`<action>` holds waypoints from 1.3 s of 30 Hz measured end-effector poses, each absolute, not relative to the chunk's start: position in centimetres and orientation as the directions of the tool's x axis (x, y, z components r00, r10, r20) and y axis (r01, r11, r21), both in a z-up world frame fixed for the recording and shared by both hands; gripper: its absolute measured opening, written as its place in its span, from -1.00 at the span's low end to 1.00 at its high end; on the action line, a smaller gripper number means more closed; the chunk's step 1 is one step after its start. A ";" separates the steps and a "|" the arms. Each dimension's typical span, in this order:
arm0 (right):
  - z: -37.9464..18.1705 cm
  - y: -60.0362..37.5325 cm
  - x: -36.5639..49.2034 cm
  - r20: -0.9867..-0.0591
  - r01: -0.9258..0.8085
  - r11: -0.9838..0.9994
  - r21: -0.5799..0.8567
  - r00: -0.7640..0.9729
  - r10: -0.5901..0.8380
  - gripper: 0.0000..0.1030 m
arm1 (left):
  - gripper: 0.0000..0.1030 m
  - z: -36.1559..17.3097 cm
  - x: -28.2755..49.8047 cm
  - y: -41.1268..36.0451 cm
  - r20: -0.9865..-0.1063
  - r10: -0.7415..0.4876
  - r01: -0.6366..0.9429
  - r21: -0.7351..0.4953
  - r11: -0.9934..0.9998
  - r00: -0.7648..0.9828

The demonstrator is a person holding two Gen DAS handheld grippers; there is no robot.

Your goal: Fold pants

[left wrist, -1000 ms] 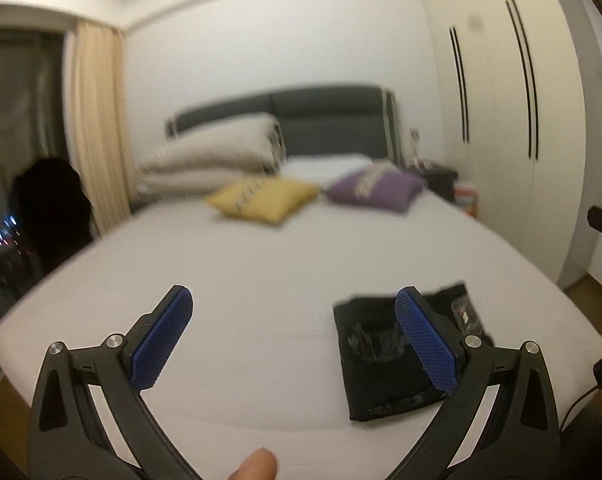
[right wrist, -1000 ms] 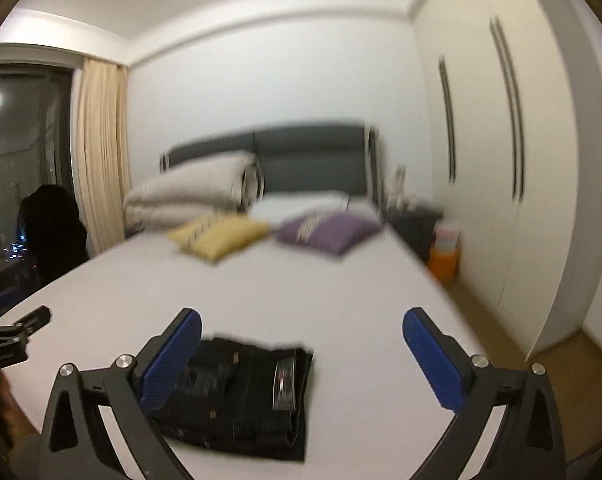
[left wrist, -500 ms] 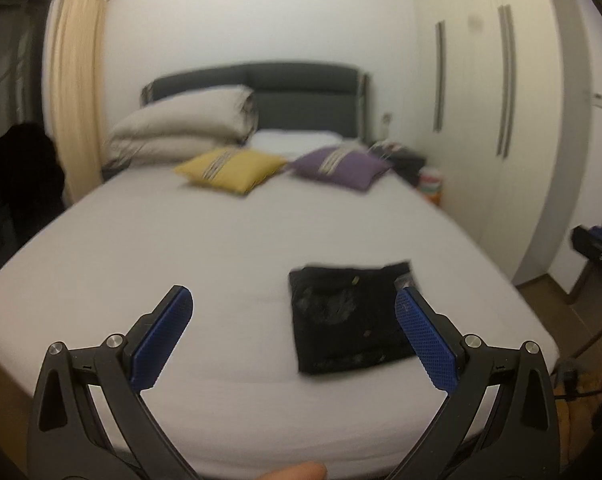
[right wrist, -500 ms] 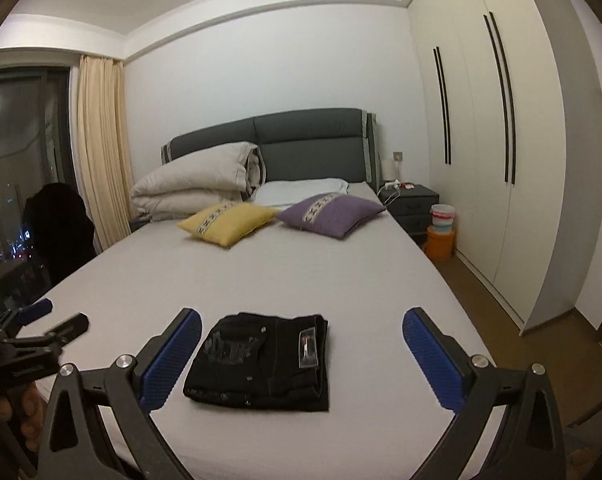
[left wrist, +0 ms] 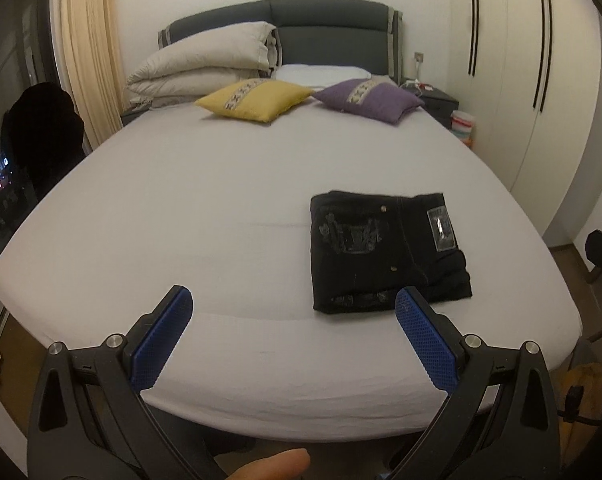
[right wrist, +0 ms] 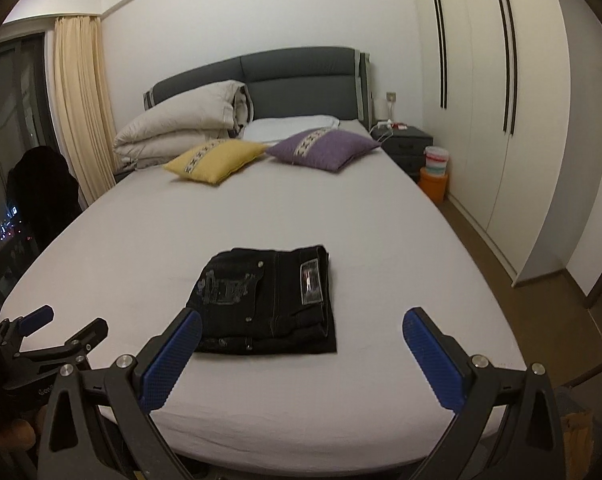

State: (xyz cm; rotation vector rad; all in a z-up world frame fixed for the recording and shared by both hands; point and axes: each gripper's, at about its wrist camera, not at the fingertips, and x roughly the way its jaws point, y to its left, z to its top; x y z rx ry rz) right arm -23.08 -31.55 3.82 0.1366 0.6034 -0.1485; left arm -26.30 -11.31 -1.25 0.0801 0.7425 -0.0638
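Black pants [left wrist: 385,250] lie folded into a compact rectangle on the white bed [left wrist: 205,208], near its foot and right of centre. They also show in the right wrist view [right wrist: 267,302]. My left gripper [left wrist: 293,300] is open and empty, held back above the foot of the bed, left of the pants. My right gripper [right wrist: 301,322] is open and empty, held back over the bed's foot edge with the pants just beyond its left finger. The left gripper also shows at the right wrist view's left edge [right wrist: 57,326].
A yellow cushion [left wrist: 253,100], a purple cushion [left wrist: 371,98] and a folded duvet [left wrist: 205,68] lie at the headboard end. A wardrobe [right wrist: 501,100] lines the right wall. A nightstand [right wrist: 407,142] and tubs [right wrist: 435,168] stand beside the bed. A dark chair [right wrist: 41,192] stands at left.
Both grippers have pulled back and tilted down, so the bed and the folded pants sit fuller in view. The pants have not moved. Both grippers stay open.
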 end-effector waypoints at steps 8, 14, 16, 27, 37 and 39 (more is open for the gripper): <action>2.8 -30.8 -22.4 -0.602 0.164 0.984 0.071 0.794 -0.089 1.00 | 1.00 -2.7 -25.1 -11.0 -0.712 -0.011 0.070 0.054 0.996 0.702; 2.5 -30.4 -22.0 -0.611 0.154 0.986 0.066 0.787 -0.082 1.00 | 1.00 -3.2 -24.7 -10.8 -0.725 -0.013 0.071 0.049 0.996 0.688; 2.4 -30.3 -22.0 -0.613 0.152 0.986 0.066 0.786 -0.080 1.00 | 1.00 -3.4 -24.5 -10.8 -0.728 -0.014 0.073 0.049 0.996 0.685; 2.2 -30.2 -21.6 -0.624 0.145 0.987 0.064 0.778 -0.074 1.00 | 1.00 -3.8 -24.3 -11.0 -0.734 -0.020 0.078 0.045 0.996 0.679; 1.9 -30.0 -21.5 -0.631 0.145 0.987 0.065 0.772 -0.072 1.00 | 1.00 -4.2 -24.2 -11.0 -0.737 -0.024 0.084 0.044 0.995 0.676; 1.9 -30.0 -21.5 -0.633 0.144 0.987 0.066 0.771 -0.070 1.00 | 1.00 -4.3 -24.2 -11.0 -0.737 -0.026 0.085 0.043 0.995 0.675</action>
